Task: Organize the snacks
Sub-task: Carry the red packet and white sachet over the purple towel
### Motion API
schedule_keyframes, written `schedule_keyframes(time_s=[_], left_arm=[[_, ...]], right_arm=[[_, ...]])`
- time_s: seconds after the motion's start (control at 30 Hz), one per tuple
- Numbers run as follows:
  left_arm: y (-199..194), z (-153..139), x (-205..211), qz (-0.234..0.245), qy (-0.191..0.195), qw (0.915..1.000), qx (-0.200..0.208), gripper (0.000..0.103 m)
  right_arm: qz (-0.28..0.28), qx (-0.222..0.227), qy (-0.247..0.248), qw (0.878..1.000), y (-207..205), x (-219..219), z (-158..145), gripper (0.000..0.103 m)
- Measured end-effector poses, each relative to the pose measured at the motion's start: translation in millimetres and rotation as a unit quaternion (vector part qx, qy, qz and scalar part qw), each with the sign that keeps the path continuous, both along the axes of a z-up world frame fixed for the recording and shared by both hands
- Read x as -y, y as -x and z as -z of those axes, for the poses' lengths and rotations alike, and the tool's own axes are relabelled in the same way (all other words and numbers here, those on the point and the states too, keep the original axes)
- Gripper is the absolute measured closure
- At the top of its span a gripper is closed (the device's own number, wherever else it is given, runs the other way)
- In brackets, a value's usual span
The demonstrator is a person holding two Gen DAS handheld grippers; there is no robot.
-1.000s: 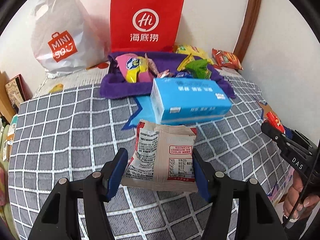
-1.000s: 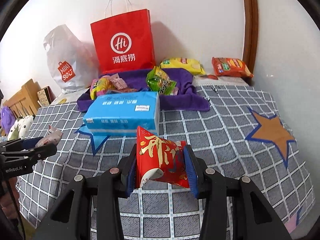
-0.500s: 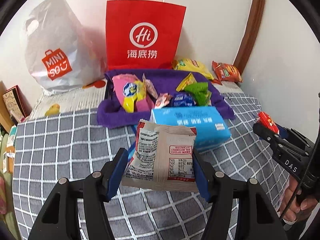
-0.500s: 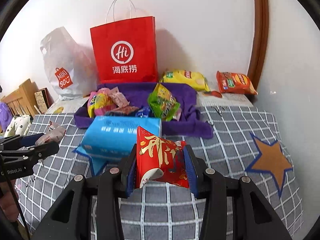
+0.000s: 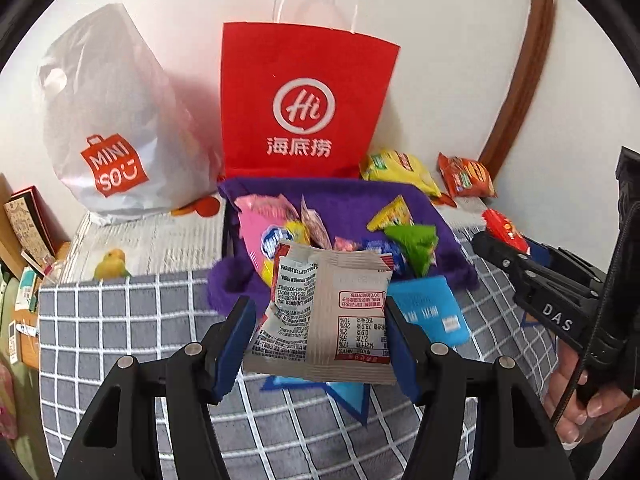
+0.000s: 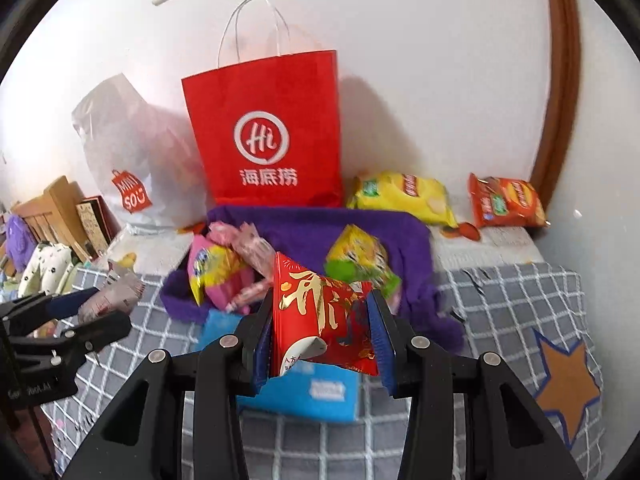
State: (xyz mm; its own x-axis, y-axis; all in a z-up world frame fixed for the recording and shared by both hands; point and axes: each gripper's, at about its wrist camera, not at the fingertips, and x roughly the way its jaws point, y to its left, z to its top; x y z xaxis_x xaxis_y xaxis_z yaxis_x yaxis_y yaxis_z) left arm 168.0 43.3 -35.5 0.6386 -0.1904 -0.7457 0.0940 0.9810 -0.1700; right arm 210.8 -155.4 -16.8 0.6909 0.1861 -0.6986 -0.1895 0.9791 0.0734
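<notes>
Right gripper [image 6: 322, 334]: blue pads clamped on both sides of a red snack packet [image 6: 320, 316] with gold lettering, held above a blue tissue pack [image 6: 304, 396]. Purple fabric tray [image 6: 352, 224] beyond it, holding a pink-and-yellow bag [image 6: 212, 268], pink wrappers [image 6: 248, 240] and a yellow-green bag [image 6: 360, 260], somewhat blurred. Red paper bag [image 6: 268, 136] upright against the wall; white plastic bag [image 6: 124, 152] to its left. Yellow chip bag [image 6: 404, 196] and orange chip bag [image 6: 506, 200] lying further right. Left gripper [image 6: 106, 306] at the left edge, apparently gripping a pale packet [image 6: 120, 290]. Grey checked cover [image 6: 500, 320] underneath.
</notes>
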Motion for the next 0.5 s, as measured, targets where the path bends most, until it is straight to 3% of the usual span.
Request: schedule_keyframes(time_s=[0.3,0.5], left_arm=[[-36.1,-15.6,-15.8,-0.023,-0.013,0.9996,0.008,0.043],[-60.9,-14.6,-22.4,-0.027,-0.017,0.9995,0.007,0.043]], right_arm=[[-0.025,0.002,-0.010,1.000,-55.8,-22.1,-15.9,0.060],[-0.025,-0.005,-0.017,1.000,-91.6,-26.5,-8.8,0.060]])
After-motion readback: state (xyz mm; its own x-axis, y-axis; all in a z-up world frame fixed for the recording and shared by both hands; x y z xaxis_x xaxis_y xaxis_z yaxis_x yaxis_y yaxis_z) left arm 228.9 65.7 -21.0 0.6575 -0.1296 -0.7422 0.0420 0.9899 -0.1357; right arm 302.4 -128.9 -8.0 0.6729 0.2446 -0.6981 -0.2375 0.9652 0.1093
